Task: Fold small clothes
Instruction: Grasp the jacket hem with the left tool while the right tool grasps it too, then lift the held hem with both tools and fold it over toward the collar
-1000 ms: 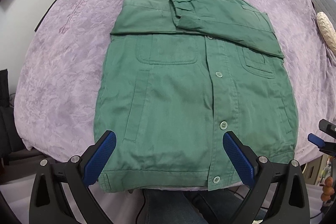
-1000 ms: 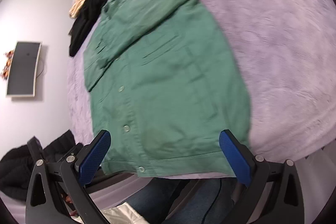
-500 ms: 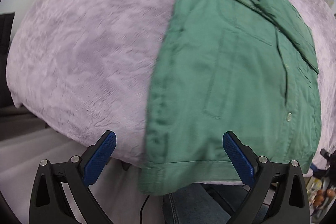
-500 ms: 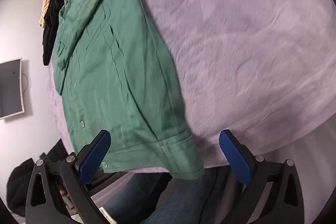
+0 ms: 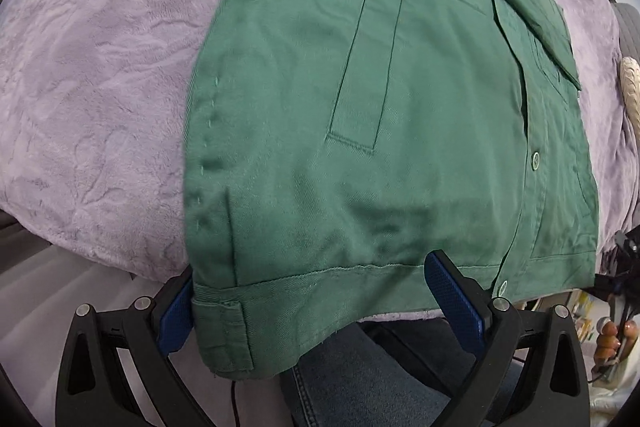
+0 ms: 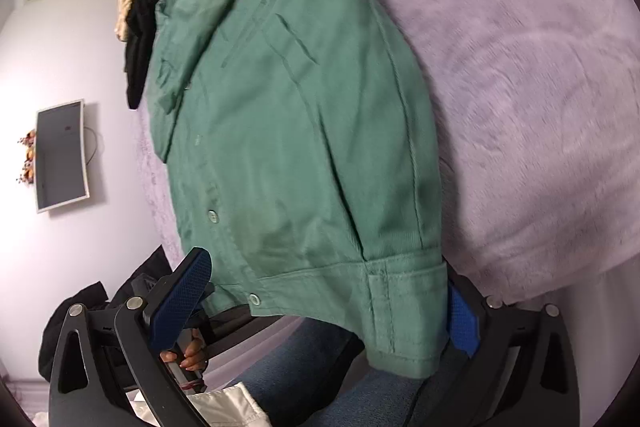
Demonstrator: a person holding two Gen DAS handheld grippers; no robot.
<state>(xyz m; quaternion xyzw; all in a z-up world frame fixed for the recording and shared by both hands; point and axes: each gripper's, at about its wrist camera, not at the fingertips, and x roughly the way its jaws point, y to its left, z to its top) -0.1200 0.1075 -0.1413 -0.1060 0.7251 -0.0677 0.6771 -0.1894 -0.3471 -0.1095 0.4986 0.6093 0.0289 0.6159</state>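
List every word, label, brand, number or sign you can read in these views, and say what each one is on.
No readable text in either view.
Green jacket: no tag or brand mark shows; its buttons are too small to tell any lettering.
Wall screen: dark, with one small reddish mark too blurred to read.
Purple blanket: only an embossed pattern, no words.

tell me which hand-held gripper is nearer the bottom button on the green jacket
Right. The right hand-held gripper straddles the hem with the bottom button between its fingers; the left hand-held gripper holds the opposite hem corner, the button outside its fingers.
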